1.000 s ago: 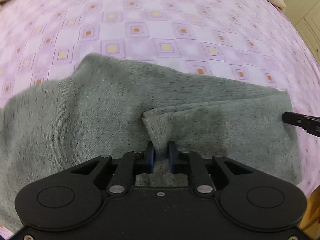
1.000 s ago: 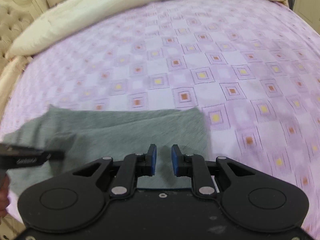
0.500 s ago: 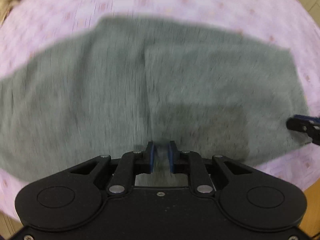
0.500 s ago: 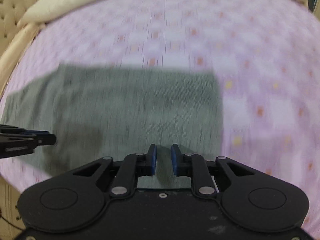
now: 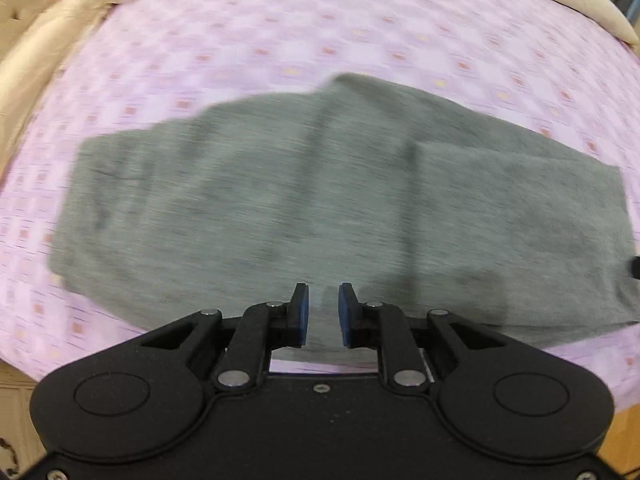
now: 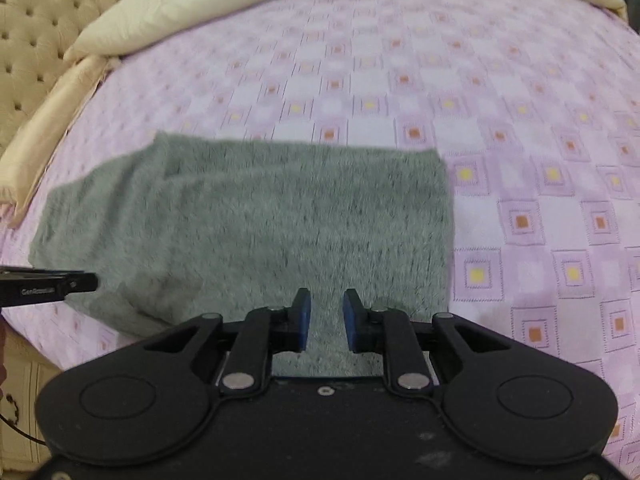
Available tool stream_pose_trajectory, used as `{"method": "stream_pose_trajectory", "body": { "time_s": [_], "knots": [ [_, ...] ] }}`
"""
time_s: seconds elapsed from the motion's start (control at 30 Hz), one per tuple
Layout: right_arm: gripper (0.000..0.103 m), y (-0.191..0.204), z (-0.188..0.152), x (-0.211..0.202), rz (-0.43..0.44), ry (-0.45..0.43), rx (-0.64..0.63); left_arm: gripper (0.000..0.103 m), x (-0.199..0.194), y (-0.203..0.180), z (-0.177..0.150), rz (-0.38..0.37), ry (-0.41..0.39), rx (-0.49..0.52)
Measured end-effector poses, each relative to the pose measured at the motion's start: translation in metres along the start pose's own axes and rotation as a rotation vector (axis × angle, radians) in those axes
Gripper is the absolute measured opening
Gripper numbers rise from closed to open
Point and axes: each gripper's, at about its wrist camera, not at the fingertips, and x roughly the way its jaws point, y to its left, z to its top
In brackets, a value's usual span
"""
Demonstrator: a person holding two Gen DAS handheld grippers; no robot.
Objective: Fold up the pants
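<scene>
The grey pants (image 5: pixel 320 200) lie folded flat on the purple patterned bedspread (image 5: pixel 280 48), with one layer doubled over on the right part. They also show in the right wrist view (image 6: pixel 280 232). My left gripper (image 5: pixel 323 312) is open with a narrow gap and empty, held above the pants' near edge. My right gripper (image 6: pixel 326 318) is likewise open and empty above the near edge of the pants' right end. The left gripper's side shows at the left edge of the right wrist view (image 6: pixel 48 286).
A cream duvet (image 6: pixel 168 12) is bunched along the far and left sides of the bed. A tufted headboard (image 6: pixel 36 20) stands at the far left. The bed's near edge and wooden floor show at the lower corners (image 5: pixel 624 432).
My left gripper let go of the pants fold and both grippers pulled back and up. The fold now lies flat on the bed.
</scene>
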Motion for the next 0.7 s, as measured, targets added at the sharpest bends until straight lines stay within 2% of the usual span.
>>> {"method": "stream_pose_trajectory", "body": {
  "time_s": [0.13, 0.3, 0.43, 0.57, 0.7],
  "knots": [
    [0.028, -0.007, -0.003, 0.0, -0.029, 0.005, 0.121, 0.027, 0.0, 0.041, 0.017, 0.046, -0.025, -0.016],
    [0.028, 0.027, -0.003, 0.001, -0.061, -0.013, 0.091, 0.027, 0.016, 0.108, 0.032, 0.076, -0.037, -0.047],
    [0.026, 0.09, 0.004, 0.018, -0.009, -0.045, 0.087, 0.027, 0.028, 0.169, 0.048, 0.054, -0.038, -0.071],
    [0.01, 0.165, 0.022, 0.055, 0.021, -0.057, 0.051, 0.029, 0.043, 0.214, 0.059, -0.026, -0.029, -0.047],
    [0.01, 0.217, 0.048, 0.099, -0.011, -0.055, -0.008, 0.036, 0.059, 0.243, 0.064, -0.084, 0.008, 0.004]
  ]
}}
